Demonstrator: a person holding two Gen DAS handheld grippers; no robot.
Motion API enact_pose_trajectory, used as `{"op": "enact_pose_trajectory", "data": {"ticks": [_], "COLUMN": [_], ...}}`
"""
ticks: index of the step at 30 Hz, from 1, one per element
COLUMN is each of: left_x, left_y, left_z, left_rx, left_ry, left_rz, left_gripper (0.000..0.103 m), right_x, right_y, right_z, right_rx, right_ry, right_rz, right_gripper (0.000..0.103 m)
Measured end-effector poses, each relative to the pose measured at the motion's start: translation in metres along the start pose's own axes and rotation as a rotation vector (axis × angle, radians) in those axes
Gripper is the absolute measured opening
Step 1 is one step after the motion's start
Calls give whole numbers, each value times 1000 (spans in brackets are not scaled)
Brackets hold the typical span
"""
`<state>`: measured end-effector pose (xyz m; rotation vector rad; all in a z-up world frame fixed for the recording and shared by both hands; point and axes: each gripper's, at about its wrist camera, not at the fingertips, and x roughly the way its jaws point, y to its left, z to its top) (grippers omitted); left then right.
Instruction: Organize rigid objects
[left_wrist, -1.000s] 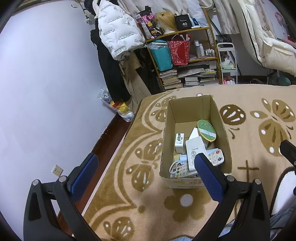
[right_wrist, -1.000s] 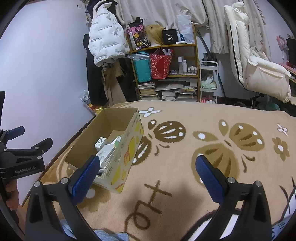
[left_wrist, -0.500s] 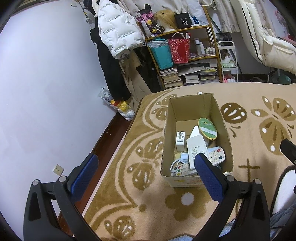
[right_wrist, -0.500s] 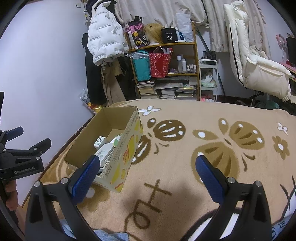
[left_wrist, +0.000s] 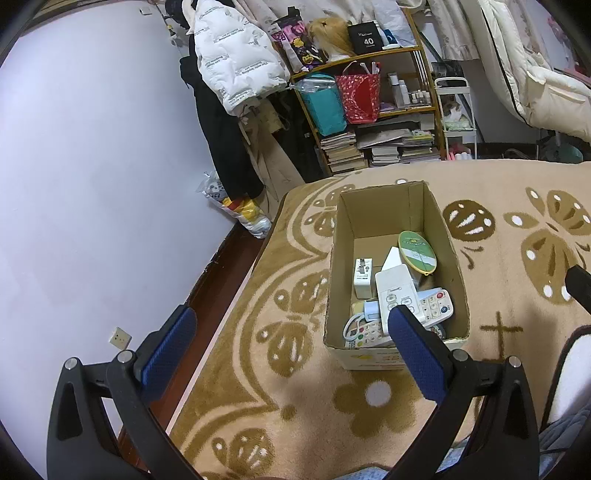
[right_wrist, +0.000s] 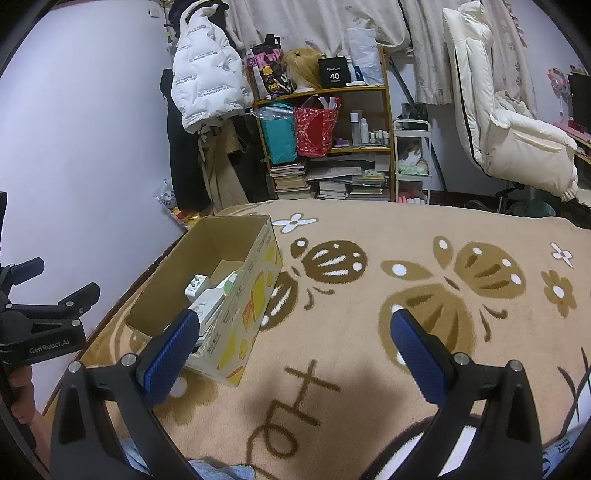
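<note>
Barely shifted since before: box (left_wrist: 397, 280) centre-right of left view, long axis running away, nearer left tongs (left_wrist: 291, 332). Both spread wide, empty; right tongs (right_wrist: 295, 343) hovering over blanket (right_wrist: 406, 295).

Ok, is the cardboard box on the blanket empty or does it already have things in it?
Not empty. The cardboard box holds remote controls, a white adapter and a green oval case.
</note>
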<state>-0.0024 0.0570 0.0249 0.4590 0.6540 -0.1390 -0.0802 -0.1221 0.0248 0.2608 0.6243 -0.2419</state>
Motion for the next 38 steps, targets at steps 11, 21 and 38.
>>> {"op": "enact_pose_trajectory", "data": {"ticks": [11,21,38], "left_x": [4,3,1], "left_y": [-1,-2,0], "left_z": [-2,-2,-3], "left_rx": [16,15,11], "left_ry": [23,26,10], "left_rz": [-5,-3,-8], "left_gripper": [103,103,103], "right_x": [1,0,0], "right_y": [-2,-1,-3], "right_z": [-1,-2,0], "right_rx": [-5,-12,-14], "right_ry": [4,0,18], "right_rz": [-10,-11,-10], "right_gripper": [103,103,103]}}
